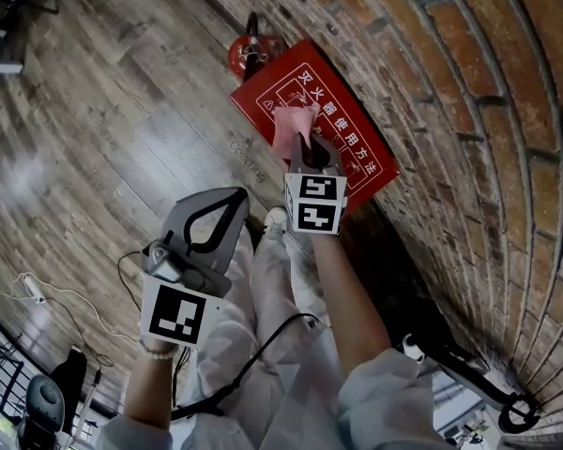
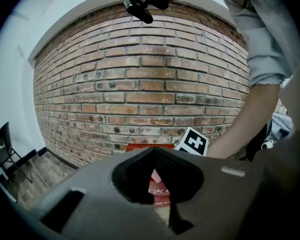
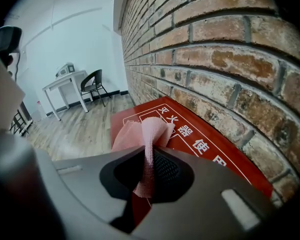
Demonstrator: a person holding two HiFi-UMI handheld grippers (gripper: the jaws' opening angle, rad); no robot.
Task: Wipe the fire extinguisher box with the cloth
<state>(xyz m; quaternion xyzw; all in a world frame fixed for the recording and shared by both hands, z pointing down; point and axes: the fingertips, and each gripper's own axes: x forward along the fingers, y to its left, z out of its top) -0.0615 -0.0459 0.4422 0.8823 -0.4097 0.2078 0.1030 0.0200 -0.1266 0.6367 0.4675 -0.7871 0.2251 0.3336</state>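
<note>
Cloth (image 3: 146, 131) pinched in right gripper (image 3: 150, 156) (over box (image 3: 210, 146)).

— What sort of place are we looking at?

— It is looking like an office or studio room indoors: a bare brick wall (image 3: 215, 59) is running along a wood-plank floor (image 1: 103, 111).

— Anything pointing to work use?

— A red fire extinguisher box (image 1: 352, 143) is sitting against the wall's foot beside a red extinguisher (image 1: 251, 56), and a white tabletop (image 3: 65, 80) with a black chair (image 3: 93, 84) is standing by a pale wall (image 3: 65, 34) further off.
</note>
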